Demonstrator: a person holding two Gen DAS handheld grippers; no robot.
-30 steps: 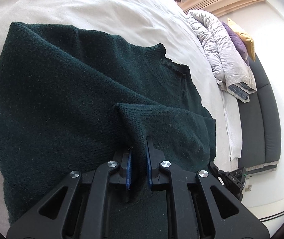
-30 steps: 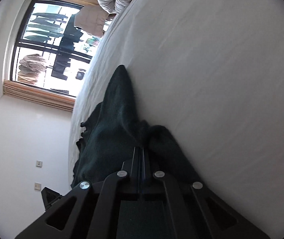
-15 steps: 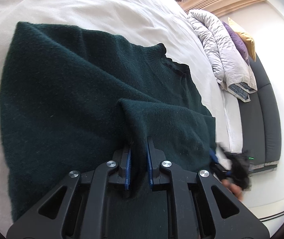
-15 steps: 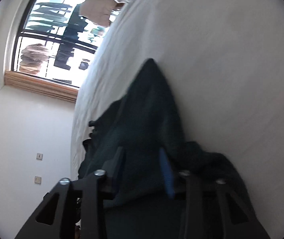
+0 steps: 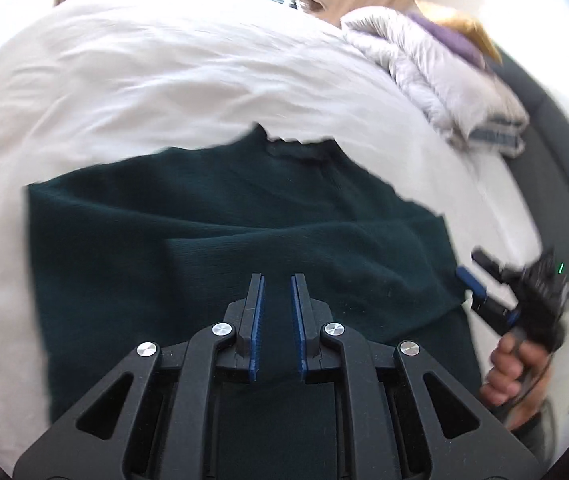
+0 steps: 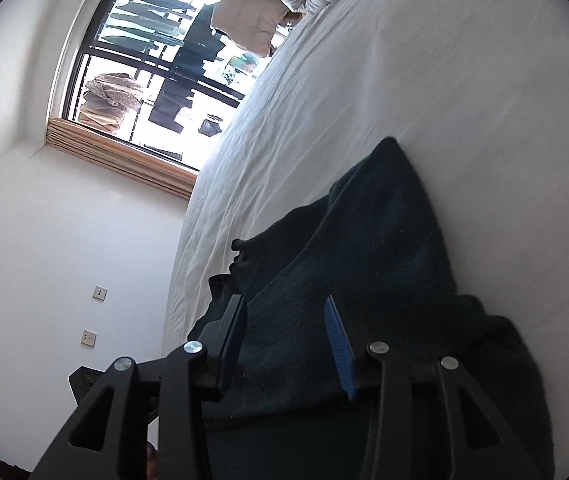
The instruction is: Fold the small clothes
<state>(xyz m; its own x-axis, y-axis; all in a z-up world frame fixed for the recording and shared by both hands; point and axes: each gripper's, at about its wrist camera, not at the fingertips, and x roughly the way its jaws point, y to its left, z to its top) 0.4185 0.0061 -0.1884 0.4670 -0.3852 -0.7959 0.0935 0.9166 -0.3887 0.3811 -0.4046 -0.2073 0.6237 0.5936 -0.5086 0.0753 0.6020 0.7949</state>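
A dark green knit sweater [image 5: 220, 224] lies on the white bed [image 5: 164, 80], with one part folded over its body. My left gripper [image 5: 277, 280] hovers just above the folded layer, jaws a little apart and empty. My right gripper [image 6: 284, 308] is open wide and empty above the sweater [image 6: 368, 248] near its edge. It also shows in the left wrist view [image 5: 480, 284] at the sweater's right edge, held by a hand.
A folded grey quilt [image 5: 432, 60] with purple and yellow cushions lies at the bed's far right. A dark sofa [image 5: 556, 168] runs along the right side. A window [image 6: 152, 60] and a white wall with sockets [image 6: 99, 292] lie beyond the bed.
Both grippers let go of the sweater and opened. The left gripper pulled back and tilted up; the lifted fold now lies flat on the sweater.
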